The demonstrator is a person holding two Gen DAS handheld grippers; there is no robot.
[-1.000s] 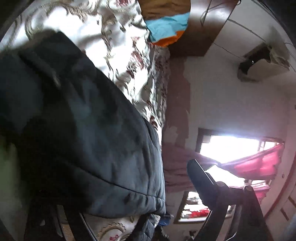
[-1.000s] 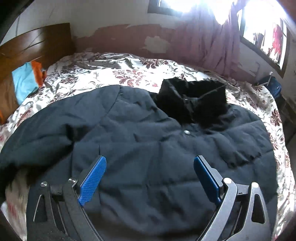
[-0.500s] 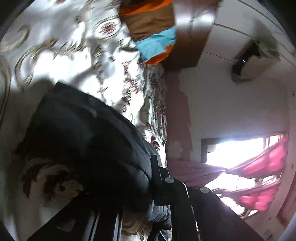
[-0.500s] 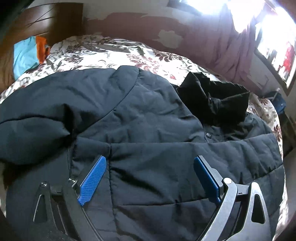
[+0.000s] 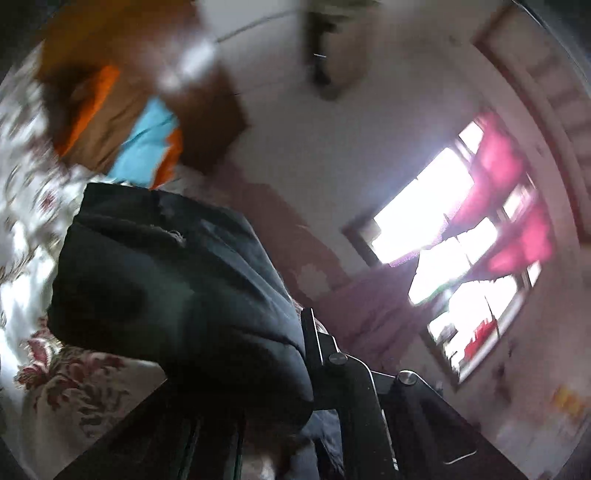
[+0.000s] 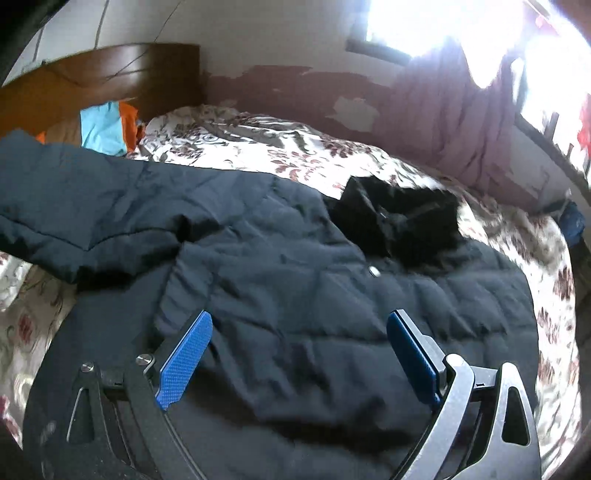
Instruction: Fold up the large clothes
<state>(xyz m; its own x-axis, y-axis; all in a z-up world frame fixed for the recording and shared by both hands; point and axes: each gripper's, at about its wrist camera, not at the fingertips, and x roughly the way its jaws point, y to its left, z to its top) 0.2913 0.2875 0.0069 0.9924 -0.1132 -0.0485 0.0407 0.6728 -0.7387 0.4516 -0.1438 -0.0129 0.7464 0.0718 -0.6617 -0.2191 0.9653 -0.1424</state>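
A large dark navy padded jacket (image 6: 295,295) lies spread on the floral bedspread (image 6: 258,147), its black collar (image 6: 402,225) toward the far side. One sleeve (image 6: 74,221) is raised at the left. My right gripper (image 6: 299,354) is open with blue pads (image 6: 184,354), hovering just above the jacket's body and holding nothing. In the left wrist view my left gripper (image 5: 291,376) is shut on the jacket sleeve (image 5: 166,277), which bunches over the fingers and hides the fingertips. That view is blurred.
A wooden headboard (image 6: 103,77) stands at the far left with blue and orange cloth (image 6: 107,129) beside it. A purple curtain (image 6: 450,122) hangs by the bright window (image 6: 443,26) at the back right. A dark blue object (image 6: 572,221) sits at the bed's right edge.
My left gripper has closed on the sleeve and lifted it, swinging its view up toward the wall and window. My right gripper has drifted slightly, still open over the jacket.
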